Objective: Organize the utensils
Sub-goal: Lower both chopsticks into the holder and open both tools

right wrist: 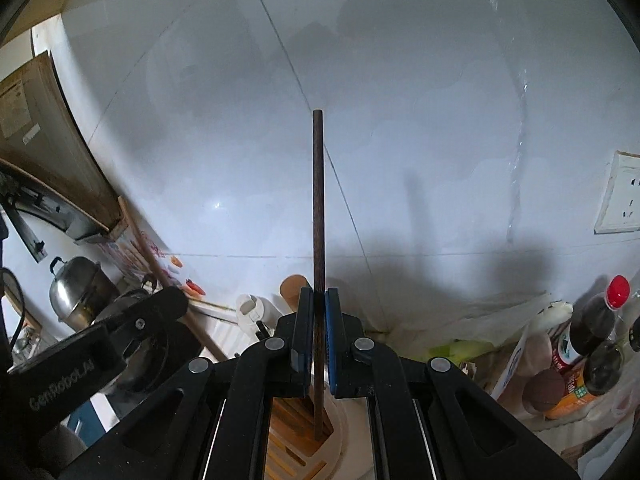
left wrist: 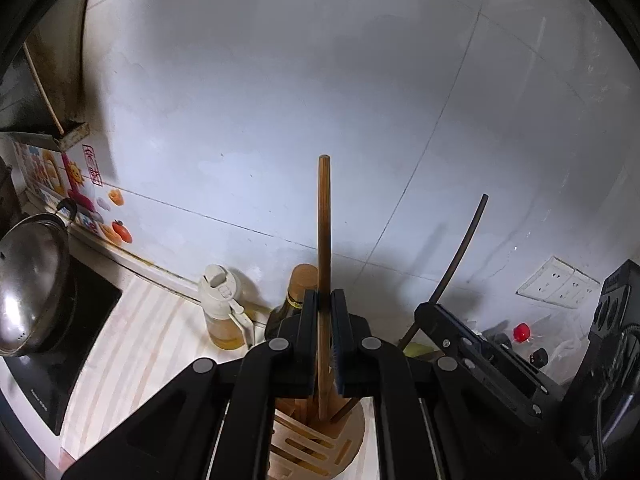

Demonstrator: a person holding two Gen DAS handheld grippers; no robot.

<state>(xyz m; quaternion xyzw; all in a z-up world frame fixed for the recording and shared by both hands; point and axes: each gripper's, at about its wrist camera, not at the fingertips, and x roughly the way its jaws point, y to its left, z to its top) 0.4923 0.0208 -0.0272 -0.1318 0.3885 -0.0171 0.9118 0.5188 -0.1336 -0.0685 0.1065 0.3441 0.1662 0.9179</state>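
White tiled wall (left wrist: 280, 100), light chopstick (left wrist: 324, 232) upright (dark chopstick (right wrist: 318, 216) too).

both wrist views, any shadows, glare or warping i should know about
Left wrist: fisheye bends the tile wall seams, and the dark chopstick looks curved. Right wrist: the chopstick casts a soft shadow on the wall, with streaky glare at upper right.

A steel pot (left wrist: 30, 280) sits on the stove (left wrist: 80, 332). An oil bottle (left wrist: 224, 312) stands by the tiled wall (left wrist: 280, 100). Sauce bottles (right wrist: 592, 328) crowd the right.
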